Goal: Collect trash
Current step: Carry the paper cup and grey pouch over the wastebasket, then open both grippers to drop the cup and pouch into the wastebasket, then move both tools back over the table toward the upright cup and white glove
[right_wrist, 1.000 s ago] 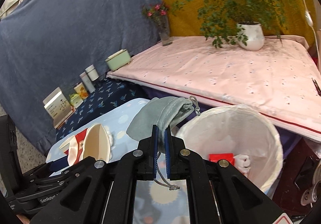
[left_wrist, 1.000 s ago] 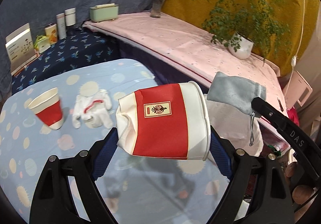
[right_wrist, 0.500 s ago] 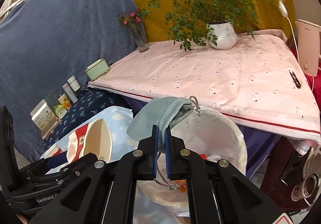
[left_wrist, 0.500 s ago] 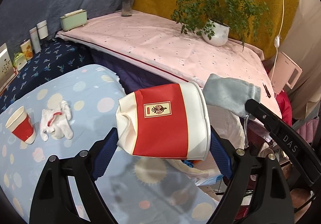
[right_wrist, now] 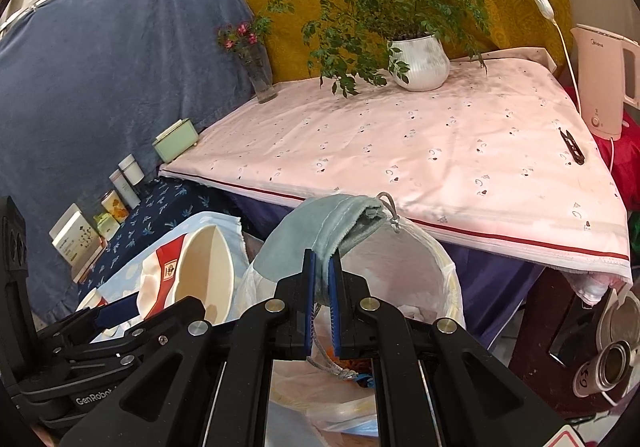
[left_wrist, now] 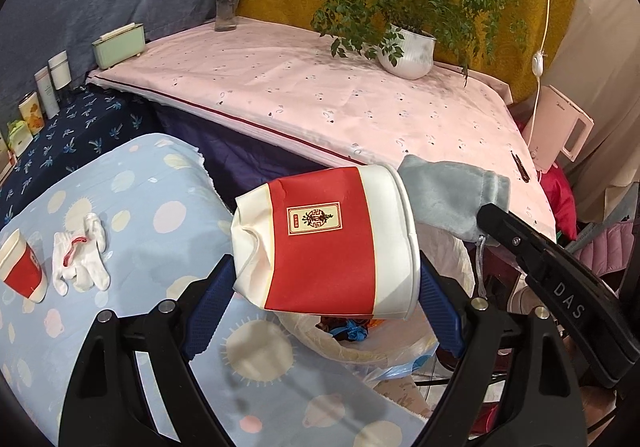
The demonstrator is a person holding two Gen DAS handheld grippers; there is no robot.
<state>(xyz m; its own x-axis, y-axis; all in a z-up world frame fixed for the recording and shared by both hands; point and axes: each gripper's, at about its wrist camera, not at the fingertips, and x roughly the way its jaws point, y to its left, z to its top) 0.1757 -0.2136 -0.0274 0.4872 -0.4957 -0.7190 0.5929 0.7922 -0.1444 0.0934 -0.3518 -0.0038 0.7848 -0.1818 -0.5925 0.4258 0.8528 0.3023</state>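
**Cup and pouch now over the bin**

Both grippers have swung across since 1 s ago: blue spotted table slid to lower left of left wrist view, and the lined trash bin now sits right under both loads.

Left gripper: fingers spread wide, pinching a crushed red-and-white paper cup on its side, mouth to frame right, centre of frame, above bin's rim.

Right gripper: fingers pressed together on a grey drawstring pouch, which flops over the fingertips; cord hangs below, over the bin's opening.

Left behind on the table, lower left of left wrist view: 2nd paper cup, upright, w/ a white glove just beside it.
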